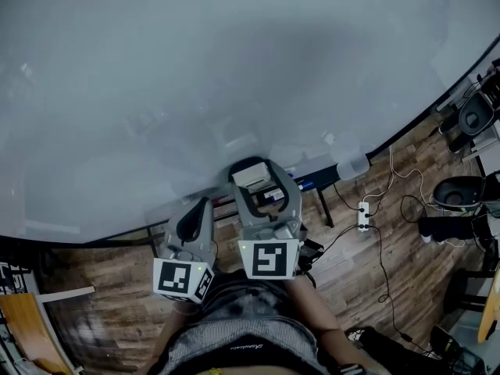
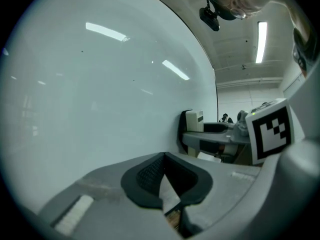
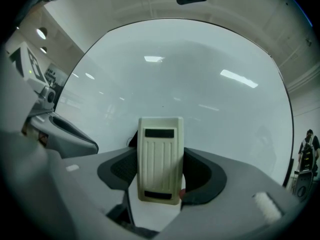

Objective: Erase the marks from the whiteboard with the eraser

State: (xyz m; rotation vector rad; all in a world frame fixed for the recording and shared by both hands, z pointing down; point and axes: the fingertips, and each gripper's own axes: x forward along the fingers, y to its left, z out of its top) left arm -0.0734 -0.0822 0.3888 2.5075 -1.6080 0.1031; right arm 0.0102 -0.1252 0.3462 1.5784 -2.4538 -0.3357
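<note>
The whiteboard (image 1: 195, 92) fills the upper head view, and I see no marks on it there or in either gripper view. My right gripper (image 1: 251, 181) is shut on the cream eraser (image 1: 251, 176), held close to the board's lower edge. In the right gripper view the eraser (image 3: 160, 156) stands upright between the black pads, its back facing the camera, with the whiteboard (image 3: 200, 94) right behind it. My left gripper (image 1: 195, 213) hangs just left of the right one, shut, with nothing held. From the left gripper view (image 2: 167, 176) the eraser (image 2: 194, 121) shows against the whiteboard (image 2: 100, 109).
Below the board is wooden floor with a white power strip (image 1: 363, 216) and trailing cables. Black office chairs (image 1: 461, 194) stand at the right. A wooden panel (image 1: 31, 326) lies at the lower left. A person (image 3: 306, 149) stands far off at the right.
</note>
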